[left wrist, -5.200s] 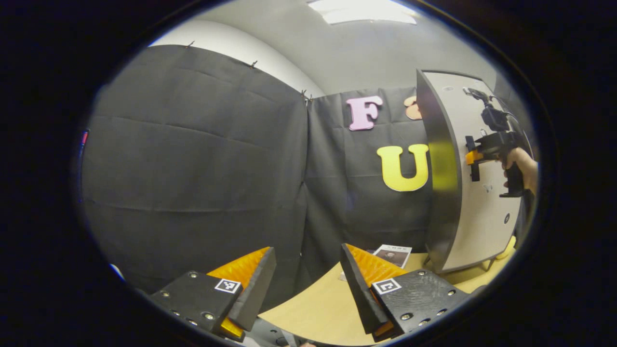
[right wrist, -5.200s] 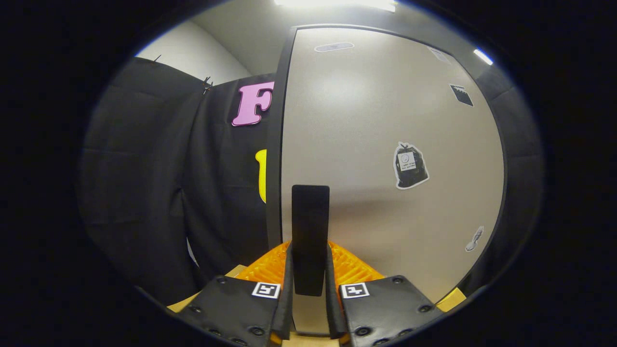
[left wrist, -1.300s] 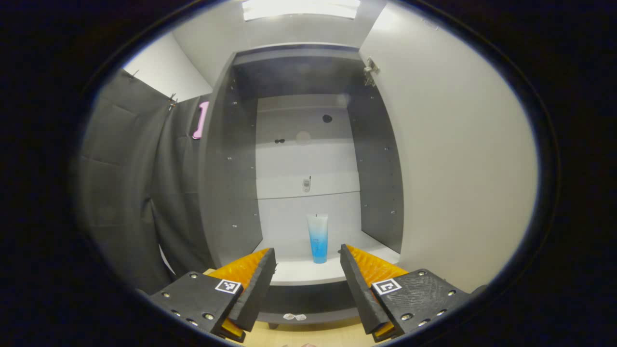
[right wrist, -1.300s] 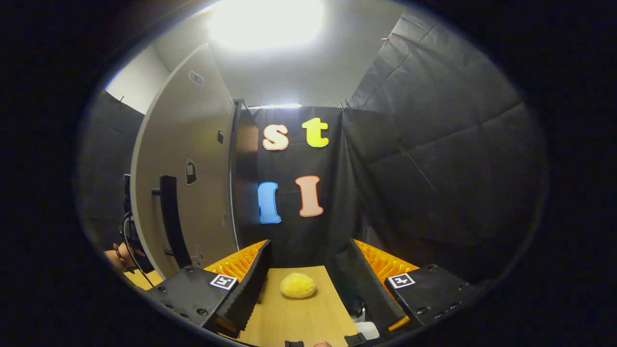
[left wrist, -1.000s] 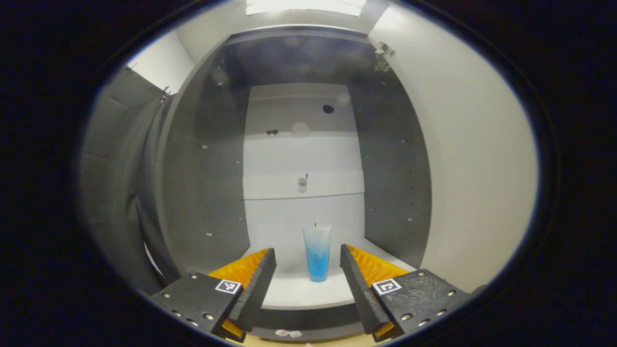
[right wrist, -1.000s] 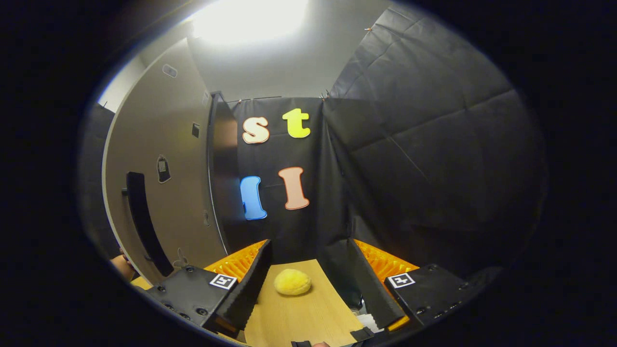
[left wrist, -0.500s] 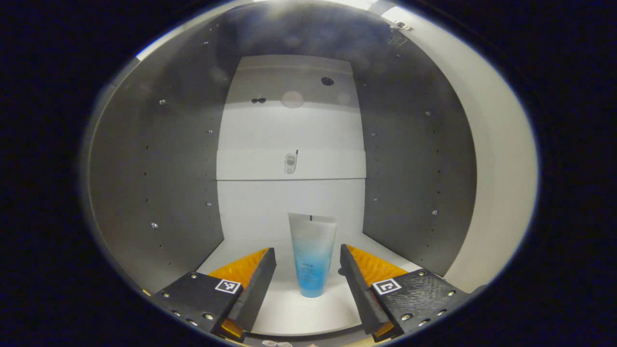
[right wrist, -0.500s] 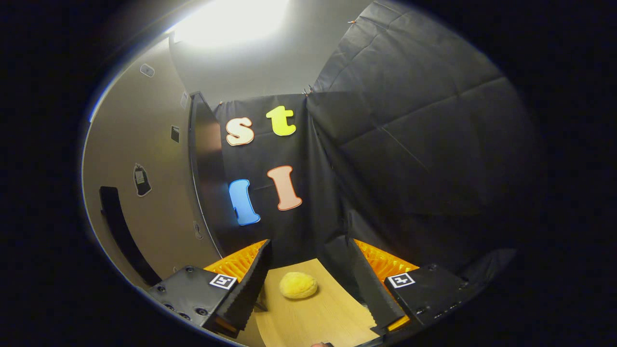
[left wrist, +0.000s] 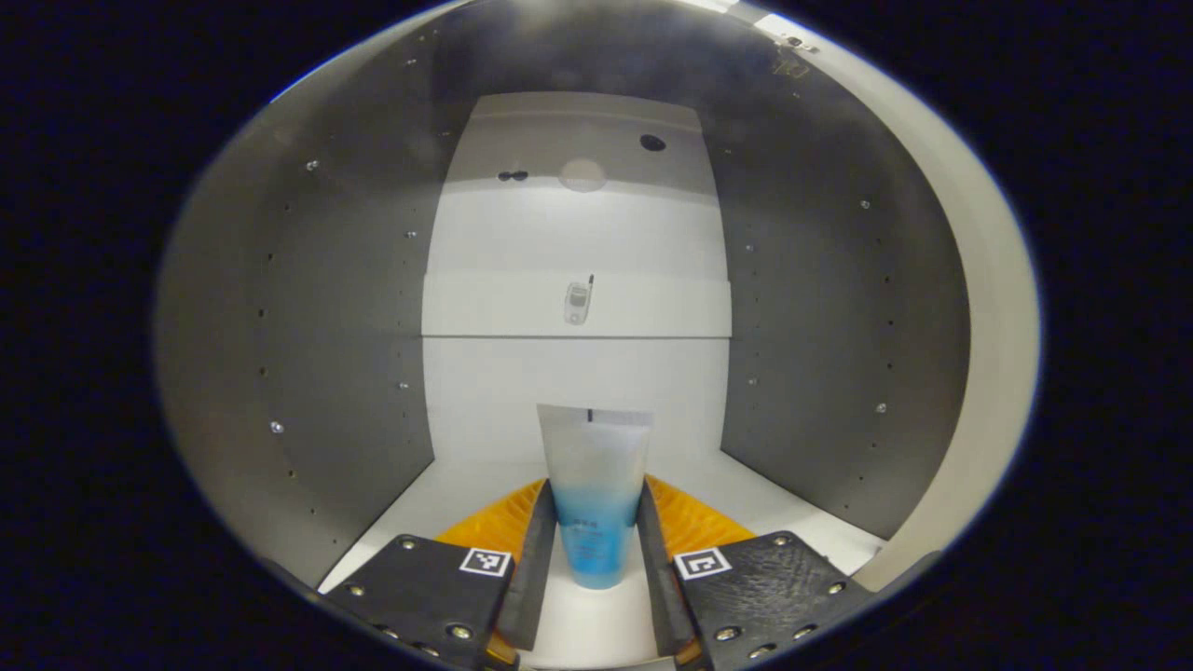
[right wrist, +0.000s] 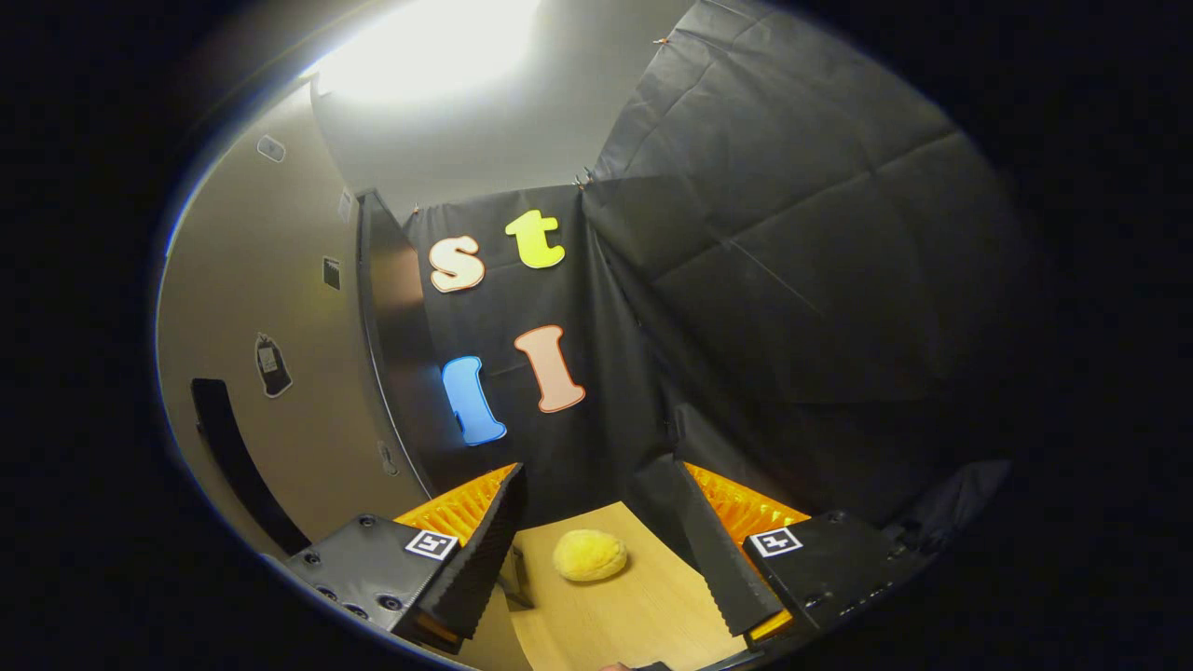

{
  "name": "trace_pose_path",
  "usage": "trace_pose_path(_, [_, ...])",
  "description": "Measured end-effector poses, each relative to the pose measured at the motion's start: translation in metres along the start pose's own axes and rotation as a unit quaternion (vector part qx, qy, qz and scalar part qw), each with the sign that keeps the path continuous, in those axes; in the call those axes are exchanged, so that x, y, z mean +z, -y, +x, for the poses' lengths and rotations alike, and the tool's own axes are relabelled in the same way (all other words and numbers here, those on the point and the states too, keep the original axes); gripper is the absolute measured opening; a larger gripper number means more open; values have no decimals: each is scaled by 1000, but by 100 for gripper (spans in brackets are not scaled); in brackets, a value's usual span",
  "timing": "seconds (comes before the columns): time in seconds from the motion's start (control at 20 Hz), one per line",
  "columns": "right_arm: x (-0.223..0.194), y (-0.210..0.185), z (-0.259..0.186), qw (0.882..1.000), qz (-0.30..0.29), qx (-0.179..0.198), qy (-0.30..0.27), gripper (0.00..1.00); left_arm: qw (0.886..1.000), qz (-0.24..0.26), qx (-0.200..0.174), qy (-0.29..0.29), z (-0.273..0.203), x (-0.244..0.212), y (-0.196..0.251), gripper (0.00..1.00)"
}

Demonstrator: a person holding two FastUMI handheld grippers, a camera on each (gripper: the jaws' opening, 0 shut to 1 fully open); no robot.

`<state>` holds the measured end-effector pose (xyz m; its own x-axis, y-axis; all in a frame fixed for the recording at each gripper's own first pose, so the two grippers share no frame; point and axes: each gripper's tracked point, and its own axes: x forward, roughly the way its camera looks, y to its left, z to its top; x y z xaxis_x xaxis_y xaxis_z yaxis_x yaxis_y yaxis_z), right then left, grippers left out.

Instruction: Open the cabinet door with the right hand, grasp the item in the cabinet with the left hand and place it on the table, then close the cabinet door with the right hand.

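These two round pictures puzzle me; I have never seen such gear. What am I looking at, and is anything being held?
A person carries a hand-held gripper in each hand, each with a camera looking along its two fingers. In the left gripper view, the left hand-held gripper reaches inside an open cabinet and its fingers have closed on a blue and clear tube standing on the white shelf. In the right gripper view, the right hand-held gripper is open and holds nothing. Ahead of it a yellow sponge-like lump lies on the wooden table, with the opened cabinet door on the left.
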<state>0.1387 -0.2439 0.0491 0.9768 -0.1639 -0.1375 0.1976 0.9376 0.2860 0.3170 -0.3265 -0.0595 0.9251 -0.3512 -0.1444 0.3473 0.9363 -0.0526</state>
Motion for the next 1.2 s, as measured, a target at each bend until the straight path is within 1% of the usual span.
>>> trace_pose_path(0.05, [0, 0, 1, 1000, -4, 2, -1, 98, 1000, -2, -2, -2, 1, -1, 2, 52])
trace_pose_path(0.15, [2, 0, 0, 1000, -7, 8, 1, 98, 1000, 0, -3, 0, -3, 0, 1, 46])
trace_pose_path(0.45, [3, -1, 0, 1000, 2, 25, 0, 98, 1000, 15, -3, 23, -31, 17, 6, 46])
trace_pose_path(0.5, [3, -1, 0, 1000, 1, 28, -1, 98, 999, 15, -3, 29, -37, 21, 7, 49])
trace_pose_path(0.65, [4, -1, 4, 999, -1, 38, -2, 98, 999, 19, -4, 46, -63, 28, 7, 46])
trace_pose_path(0.7, [4, -1, 0, 999, -4, 42, -2, 98, 999, 18, -3, 49, -72, 28, 6, 48])
trace_pose_path(0.8, [5, -4, 2, 999, -13, 50, 0, 98, 998, 21, 5, 52, -93, 25, 2, 46])
trace_pose_path(1.2, [-8, -13, -2, 995, -22, 91, -17, 98, 998, 16, 47, 50, -187, -10, -30, 46])
